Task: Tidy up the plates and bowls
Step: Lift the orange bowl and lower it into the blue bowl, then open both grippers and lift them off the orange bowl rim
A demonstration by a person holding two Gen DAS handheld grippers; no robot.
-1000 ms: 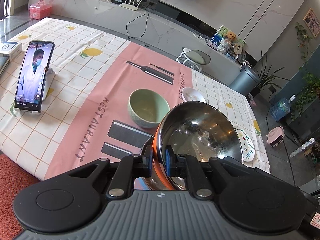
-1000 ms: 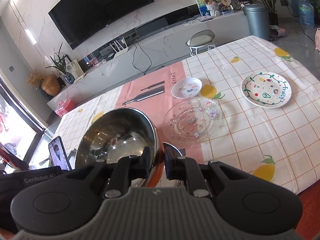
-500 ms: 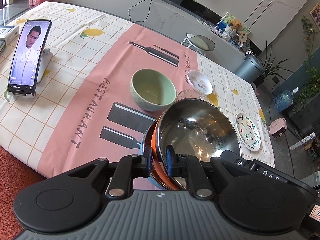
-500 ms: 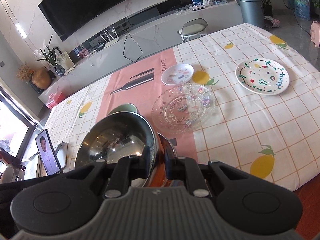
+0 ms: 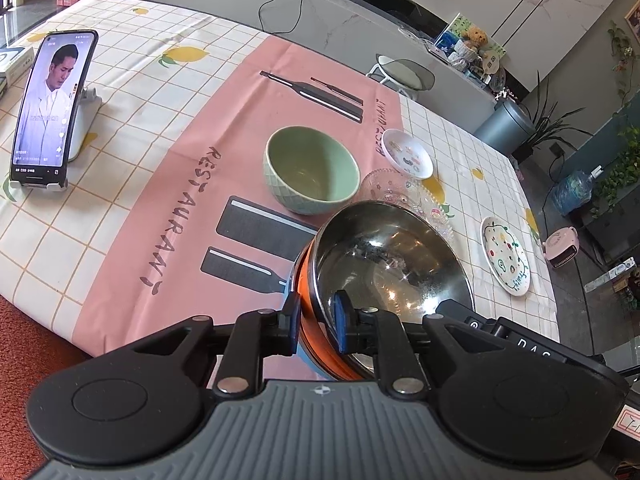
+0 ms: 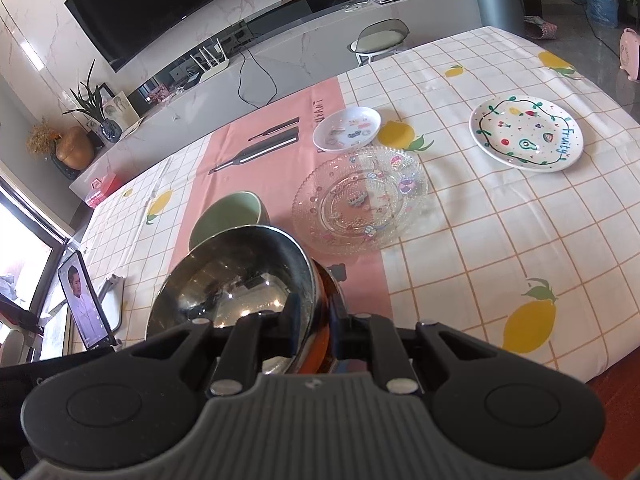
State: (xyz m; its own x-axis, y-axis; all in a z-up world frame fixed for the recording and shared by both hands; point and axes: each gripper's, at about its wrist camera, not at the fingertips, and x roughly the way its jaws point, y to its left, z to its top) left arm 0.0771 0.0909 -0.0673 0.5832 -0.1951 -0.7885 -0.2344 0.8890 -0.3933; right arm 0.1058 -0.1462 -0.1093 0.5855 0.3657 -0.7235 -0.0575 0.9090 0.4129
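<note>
Mint-green bowl (image 5: 311, 170), steel-and-orange bowl (image 5: 384, 268), pink-striped lemon-check tablecloth (image 5: 160, 92).

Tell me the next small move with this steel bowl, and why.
Probably open the right gripper and let go of the rim. The steel bowl looks set down near the table edge, the left gripper has just been opening its jaws with the rim loose between them, and only the right is clamped.

Checked tablecloth (image 6: 460, 240), green bowl (image 5: 312, 170), glass plate (image 6: 360, 200)
</note>
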